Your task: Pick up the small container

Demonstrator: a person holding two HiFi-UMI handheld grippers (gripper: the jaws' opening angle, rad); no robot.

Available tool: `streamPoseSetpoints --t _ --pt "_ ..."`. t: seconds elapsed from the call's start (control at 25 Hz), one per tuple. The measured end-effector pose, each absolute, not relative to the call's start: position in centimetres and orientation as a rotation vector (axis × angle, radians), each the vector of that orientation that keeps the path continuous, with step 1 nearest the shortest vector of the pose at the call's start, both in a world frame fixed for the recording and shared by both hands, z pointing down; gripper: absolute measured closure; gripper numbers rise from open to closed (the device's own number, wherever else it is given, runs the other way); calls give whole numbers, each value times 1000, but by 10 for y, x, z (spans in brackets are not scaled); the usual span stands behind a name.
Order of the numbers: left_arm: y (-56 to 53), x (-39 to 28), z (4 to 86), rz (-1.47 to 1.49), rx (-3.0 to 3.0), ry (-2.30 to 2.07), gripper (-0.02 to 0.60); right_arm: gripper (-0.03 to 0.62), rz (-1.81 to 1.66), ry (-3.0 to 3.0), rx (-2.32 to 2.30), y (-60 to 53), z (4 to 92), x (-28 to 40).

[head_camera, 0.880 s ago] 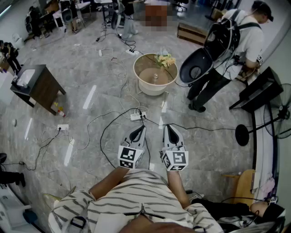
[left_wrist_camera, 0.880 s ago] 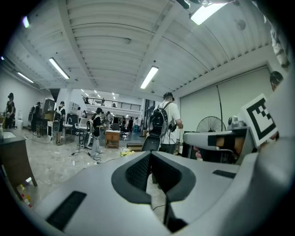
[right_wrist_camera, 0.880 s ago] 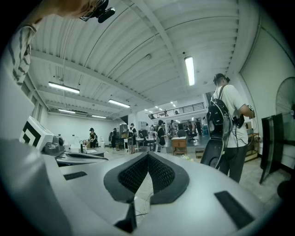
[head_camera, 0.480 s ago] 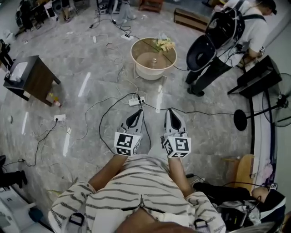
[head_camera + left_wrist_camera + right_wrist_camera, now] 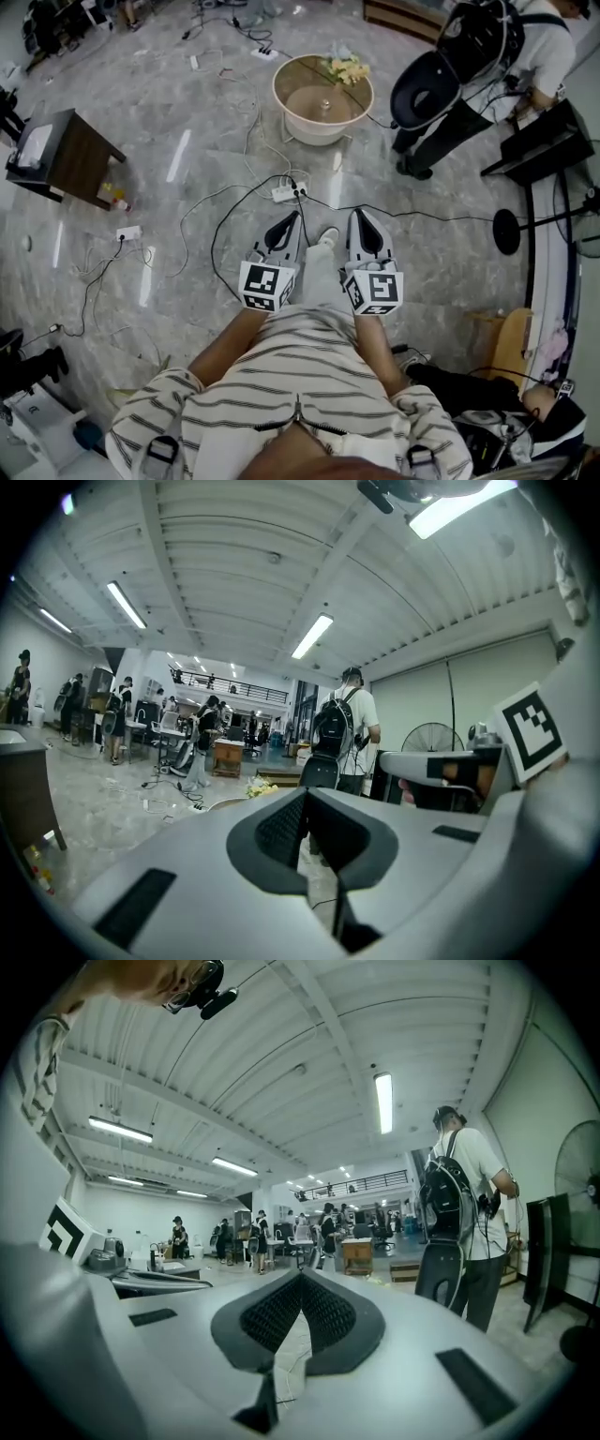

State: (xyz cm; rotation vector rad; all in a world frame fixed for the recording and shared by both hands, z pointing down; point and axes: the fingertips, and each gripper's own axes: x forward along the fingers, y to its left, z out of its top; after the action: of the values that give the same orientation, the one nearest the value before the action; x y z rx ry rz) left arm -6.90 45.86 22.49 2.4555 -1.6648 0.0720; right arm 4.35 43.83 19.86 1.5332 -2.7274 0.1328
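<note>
Your left gripper (image 5: pixel 289 223) and right gripper (image 5: pixel 364 223) are both pinched closed on nothing (side by side), well short of the round table (image 5: pixel 280 101). The small container (image 5: pixel 324 107) stands at that table's middle, with flowers (image 5: pixel 345 68) on its far edge.

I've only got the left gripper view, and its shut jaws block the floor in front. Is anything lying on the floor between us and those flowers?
Observer: Yes. In the head view a white power strip lies on the floor just ahead of the left gripper.
Operator: Is the right gripper carrying anything?
Observer: No. The right gripper has its jaws together with nothing between them.
Operator: What is beside the flowers?
Observer: A small object stands near the middle of the round table, apart from the flowers. It is too small to identify.
</note>
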Motion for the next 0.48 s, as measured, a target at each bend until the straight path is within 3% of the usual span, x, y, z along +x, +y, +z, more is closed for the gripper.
streamPoseSetpoints --t 0.48 --pt "293 -61 226 170 2459 -1693 583 585 191 -2777 1527 257 200 55"
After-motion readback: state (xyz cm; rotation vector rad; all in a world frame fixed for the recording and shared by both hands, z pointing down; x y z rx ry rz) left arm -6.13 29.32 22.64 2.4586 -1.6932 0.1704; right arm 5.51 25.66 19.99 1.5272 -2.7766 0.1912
